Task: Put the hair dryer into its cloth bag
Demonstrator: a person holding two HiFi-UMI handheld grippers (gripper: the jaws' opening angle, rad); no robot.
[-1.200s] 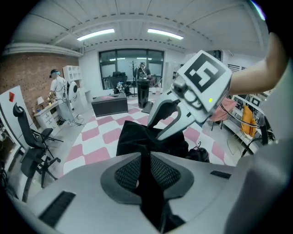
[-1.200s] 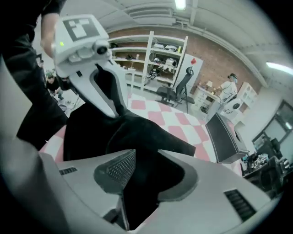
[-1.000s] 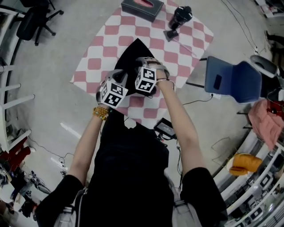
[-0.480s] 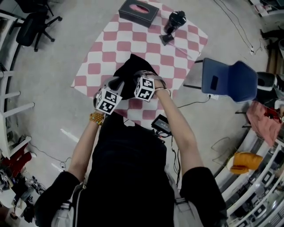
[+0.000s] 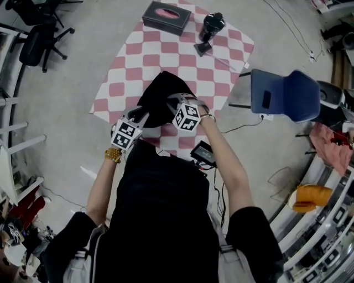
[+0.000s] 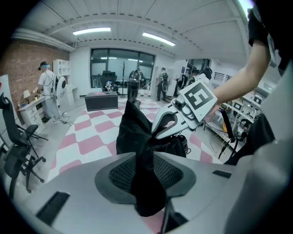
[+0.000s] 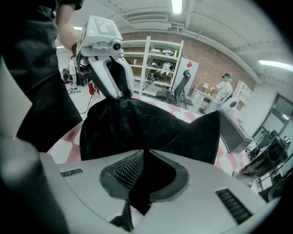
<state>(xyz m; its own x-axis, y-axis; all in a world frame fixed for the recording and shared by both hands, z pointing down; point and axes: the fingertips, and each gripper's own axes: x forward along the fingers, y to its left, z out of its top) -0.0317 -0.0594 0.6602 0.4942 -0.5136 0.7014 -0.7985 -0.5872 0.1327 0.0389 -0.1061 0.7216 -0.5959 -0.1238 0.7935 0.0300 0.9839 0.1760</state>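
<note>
R gripper (image 5: 176,101) clamped on cloth bag (image 5: 160,91) edge. L gripper (image 5: 141,115) jaws have just been opening, bag fold btwn pads, both pads touching it. Bag hangs btwn grippers over near end of checked mat (image 5: 149,55). Hair dryer (image 5: 212,25) at mat's far end, well apart from bag.

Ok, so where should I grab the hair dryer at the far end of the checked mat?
Around its middle, below the wider top. The hair dryer seems to stand on end, so come in level from the near side, fingers either side of it: the dark box sits to its left and a thin cord trails right.
</note>
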